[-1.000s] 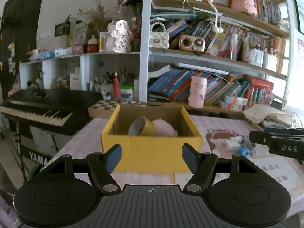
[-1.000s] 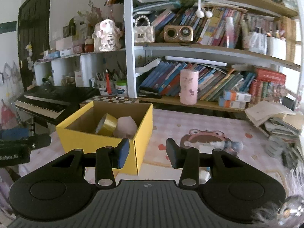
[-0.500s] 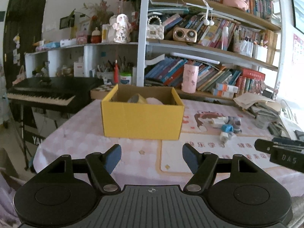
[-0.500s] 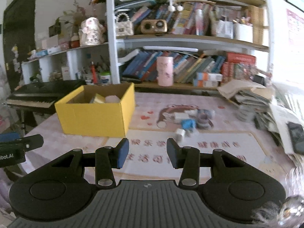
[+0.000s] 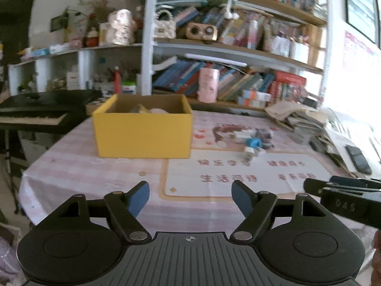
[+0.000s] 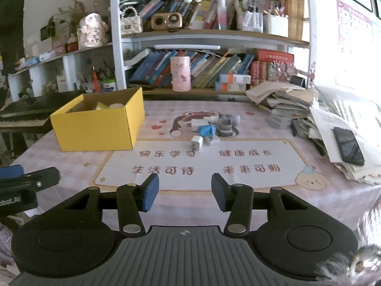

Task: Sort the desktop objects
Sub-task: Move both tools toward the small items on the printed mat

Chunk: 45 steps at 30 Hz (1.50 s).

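Observation:
A yellow cardboard box point(image 5: 142, 132) point(image 6: 98, 126) stands on the pink table mat with a tape roll and a pink item inside. To its right lies a cluster of small objects point(image 6: 209, 128) point(image 5: 250, 140): a blue piece, a white charger cube point(image 6: 197, 142), grey and white bits. My left gripper point(image 5: 190, 196) hovers over the near table edge, its jaws opening with nothing between them. My right gripper point(image 6: 183, 191) is also back at the near edge, jaws opening and empty. Each gripper shows at the edge of the other's view.
A bookshelf point(image 6: 214, 35) crammed with books fills the back. A pink cup point(image 6: 181, 74) stands at its foot. Stacked papers and a black phone point(image 6: 347, 145) lie at the right. A keyboard piano point(image 5: 40, 109) sits left of the table.
Both grippers have pulled back from the yellow box toward the near table edge, so the box looks smaller and the object cluster came into view. Both pairs of jaws stand wider.

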Available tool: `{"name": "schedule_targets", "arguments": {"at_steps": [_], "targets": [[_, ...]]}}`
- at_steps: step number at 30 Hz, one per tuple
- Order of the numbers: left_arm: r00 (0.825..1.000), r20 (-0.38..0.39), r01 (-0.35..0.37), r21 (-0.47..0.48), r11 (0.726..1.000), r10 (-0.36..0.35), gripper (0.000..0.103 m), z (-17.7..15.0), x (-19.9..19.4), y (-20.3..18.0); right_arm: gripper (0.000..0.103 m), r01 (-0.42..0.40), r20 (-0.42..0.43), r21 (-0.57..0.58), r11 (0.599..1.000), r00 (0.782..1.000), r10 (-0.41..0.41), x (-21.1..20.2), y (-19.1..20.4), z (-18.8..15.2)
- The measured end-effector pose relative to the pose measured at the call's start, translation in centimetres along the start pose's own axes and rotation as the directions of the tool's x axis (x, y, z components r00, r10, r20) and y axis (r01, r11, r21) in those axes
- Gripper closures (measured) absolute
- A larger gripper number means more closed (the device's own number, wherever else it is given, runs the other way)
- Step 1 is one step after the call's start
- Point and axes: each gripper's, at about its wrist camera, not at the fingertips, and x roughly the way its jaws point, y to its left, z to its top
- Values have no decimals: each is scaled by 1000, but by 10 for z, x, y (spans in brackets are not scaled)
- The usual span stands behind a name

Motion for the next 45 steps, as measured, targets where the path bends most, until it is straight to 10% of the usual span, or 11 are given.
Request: {"name": "schedule_targets", "arguments": {"at_steps": [45], "targets": [[984,-132,132,85,988,-120,15,17,99,-95,44,114,-108,51,992,988,-108,68,-96,16]]}}
